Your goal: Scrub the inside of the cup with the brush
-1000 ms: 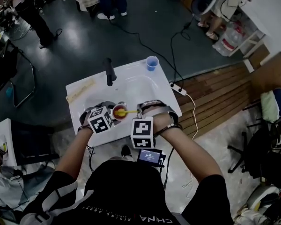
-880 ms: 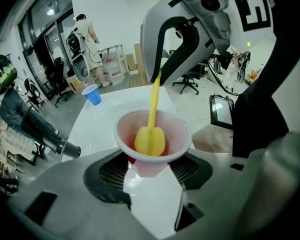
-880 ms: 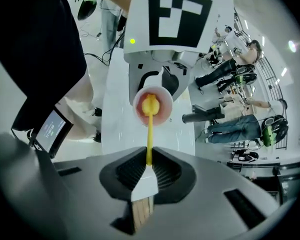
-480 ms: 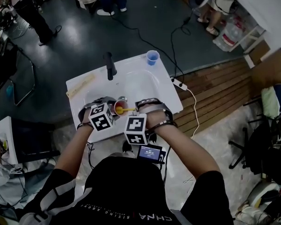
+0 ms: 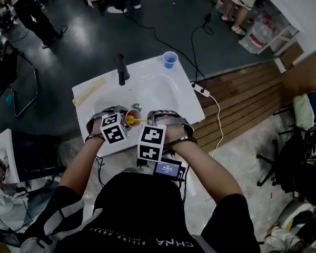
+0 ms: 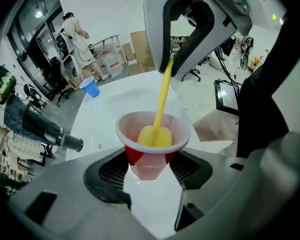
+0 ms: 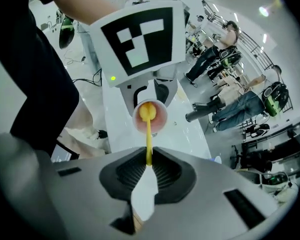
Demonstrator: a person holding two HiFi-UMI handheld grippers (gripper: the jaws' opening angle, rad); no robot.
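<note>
A red paper cup (image 6: 151,149) with a white inside sits between the jaws of my left gripper (image 6: 151,171), which is shut on its lower body. The same cup (image 5: 132,117) shows in the head view over the white sink (image 5: 163,96), beside the left gripper (image 5: 122,121). A yellow brush (image 7: 148,134) is held by its thin handle in my right gripper (image 7: 148,164), shut on it. The brush's rounded head (image 6: 155,135) rests inside the cup (image 7: 151,116), and the brush (image 5: 139,121) reaches it from the right gripper (image 5: 157,121).
A black faucet (image 5: 121,70) stands at the sink's back. A blue cup (image 5: 170,59) sits on the far right corner. A white power strip (image 5: 199,90) with a cable lies on the floor at the right. People stand around farther off.
Both grippers, with the cup and brush, have shifted slightly toward the left and back over the sink. The right gripper's marker cube has rolled and moved left, closer to the left one.
</note>
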